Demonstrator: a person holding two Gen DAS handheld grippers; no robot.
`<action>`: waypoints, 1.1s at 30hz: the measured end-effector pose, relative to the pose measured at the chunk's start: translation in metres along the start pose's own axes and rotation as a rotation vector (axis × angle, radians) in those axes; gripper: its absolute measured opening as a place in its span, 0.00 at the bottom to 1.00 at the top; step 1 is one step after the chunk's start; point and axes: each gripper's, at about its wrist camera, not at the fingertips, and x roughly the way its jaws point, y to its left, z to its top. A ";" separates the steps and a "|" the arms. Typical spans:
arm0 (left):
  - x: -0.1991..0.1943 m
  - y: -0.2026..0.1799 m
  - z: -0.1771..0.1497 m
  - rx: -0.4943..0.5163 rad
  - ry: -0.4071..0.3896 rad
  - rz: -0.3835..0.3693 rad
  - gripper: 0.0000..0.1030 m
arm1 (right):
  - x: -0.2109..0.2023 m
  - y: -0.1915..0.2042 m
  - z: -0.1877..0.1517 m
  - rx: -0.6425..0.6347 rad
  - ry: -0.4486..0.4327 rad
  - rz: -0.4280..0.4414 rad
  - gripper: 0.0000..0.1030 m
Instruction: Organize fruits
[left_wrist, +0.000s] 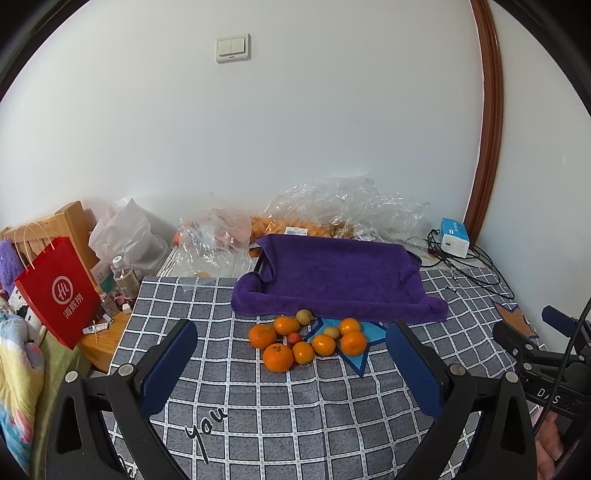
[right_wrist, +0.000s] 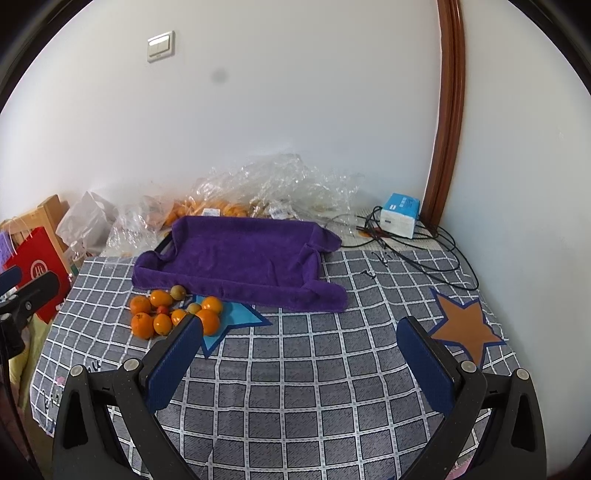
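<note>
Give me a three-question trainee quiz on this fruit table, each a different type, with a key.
1. True or false: the purple towel-lined tray already holds fruit.
2. Multiple choice: the pile of oranges lies (A) inside the tray, (B) on the checked cloth in front of the tray, (C) in the red bag.
3. Fill in: the left gripper and right gripper both have their jaws ____.

Key: 1 false; 2 B; 3 open.

plush purple towel, glossy oranges
</note>
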 end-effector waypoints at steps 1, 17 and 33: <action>0.002 0.000 0.000 0.001 0.003 0.001 1.00 | 0.004 0.000 -0.001 0.000 0.006 0.001 1.00; 0.067 0.008 -0.014 -0.007 0.111 0.004 1.00 | 0.069 0.010 -0.012 -0.003 0.088 -0.074 1.00; 0.133 0.064 -0.053 -0.042 0.187 0.050 0.96 | 0.148 0.054 -0.026 -0.017 0.152 0.064 0.87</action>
